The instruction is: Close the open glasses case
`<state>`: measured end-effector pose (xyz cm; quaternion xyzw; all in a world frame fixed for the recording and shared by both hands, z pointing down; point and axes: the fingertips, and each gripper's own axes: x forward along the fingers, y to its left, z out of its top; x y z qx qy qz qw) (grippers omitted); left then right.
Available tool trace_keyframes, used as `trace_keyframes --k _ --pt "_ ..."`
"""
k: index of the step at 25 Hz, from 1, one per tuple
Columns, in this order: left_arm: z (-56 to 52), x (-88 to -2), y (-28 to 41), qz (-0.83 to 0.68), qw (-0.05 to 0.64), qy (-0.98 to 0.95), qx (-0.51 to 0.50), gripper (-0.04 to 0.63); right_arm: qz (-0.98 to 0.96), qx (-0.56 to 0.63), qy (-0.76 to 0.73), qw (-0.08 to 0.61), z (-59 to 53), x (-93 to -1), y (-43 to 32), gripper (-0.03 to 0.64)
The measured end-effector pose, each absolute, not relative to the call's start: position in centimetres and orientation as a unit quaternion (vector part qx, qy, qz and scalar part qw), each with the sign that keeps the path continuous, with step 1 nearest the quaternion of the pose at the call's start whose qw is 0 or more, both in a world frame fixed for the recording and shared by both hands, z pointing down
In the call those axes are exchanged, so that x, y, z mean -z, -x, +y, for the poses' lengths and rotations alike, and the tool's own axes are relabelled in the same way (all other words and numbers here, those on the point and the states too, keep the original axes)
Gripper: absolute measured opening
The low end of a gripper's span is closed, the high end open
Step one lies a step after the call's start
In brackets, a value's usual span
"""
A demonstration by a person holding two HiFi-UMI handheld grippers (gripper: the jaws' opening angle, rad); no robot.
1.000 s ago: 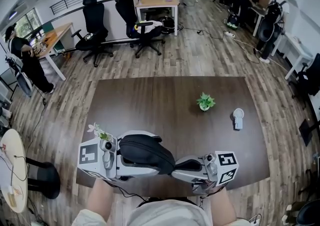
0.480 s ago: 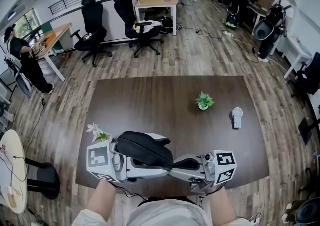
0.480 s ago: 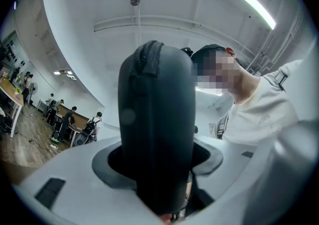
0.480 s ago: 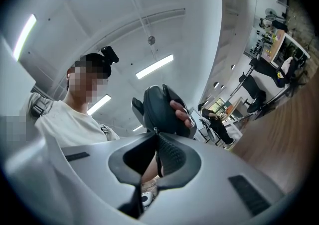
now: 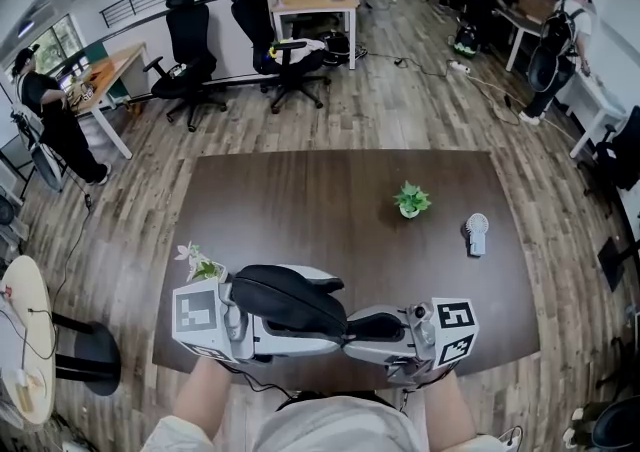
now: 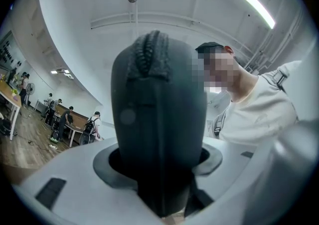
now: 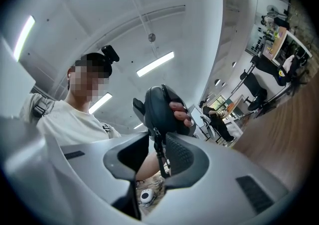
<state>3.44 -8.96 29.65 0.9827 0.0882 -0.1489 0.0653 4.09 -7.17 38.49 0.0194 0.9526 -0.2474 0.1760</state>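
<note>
Right gripper (image 7: 157,145): jaws have just been opening, zipper pull (image 7: 160,163) loose between | left gripper (image 6: 158,179) clamps glasses case (image 6: 158,114) | pull shows in right gripper view only

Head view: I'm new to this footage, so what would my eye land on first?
The black glasses case stands out, clamped in the left gripper above the dark table's near edge. The right gripper meets it from the other side; its jaws have just been opening, with the zipper pull between them.

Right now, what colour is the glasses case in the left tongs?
Black all over; the oval zipped glasses case shows best in the head view.
</note>
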Motion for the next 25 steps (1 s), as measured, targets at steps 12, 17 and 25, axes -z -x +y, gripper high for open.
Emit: trace_keyframes --k 12,17,25 --pt "-8.4 -29.7 -3.3 0.105 0.071 -0.981 0.147 0.272 0.954 0.243 -0.036 0.173 -6.6 -38.3 -3.7 0.021" --pt "-7.5 -30.2 -3.5 0.120 0.067 -0.983 0.120 0.272 0.956 0.245 -0.042 0.157 -6.2 -38.7 -3.4 0.021" --pt "-7.1 -30.4 -3.7 0.136 0.068 -0.982 0.111 0.272 0.956 0.250 -0.062 0.143 -5.5 -39.0 -3.2 0.025"
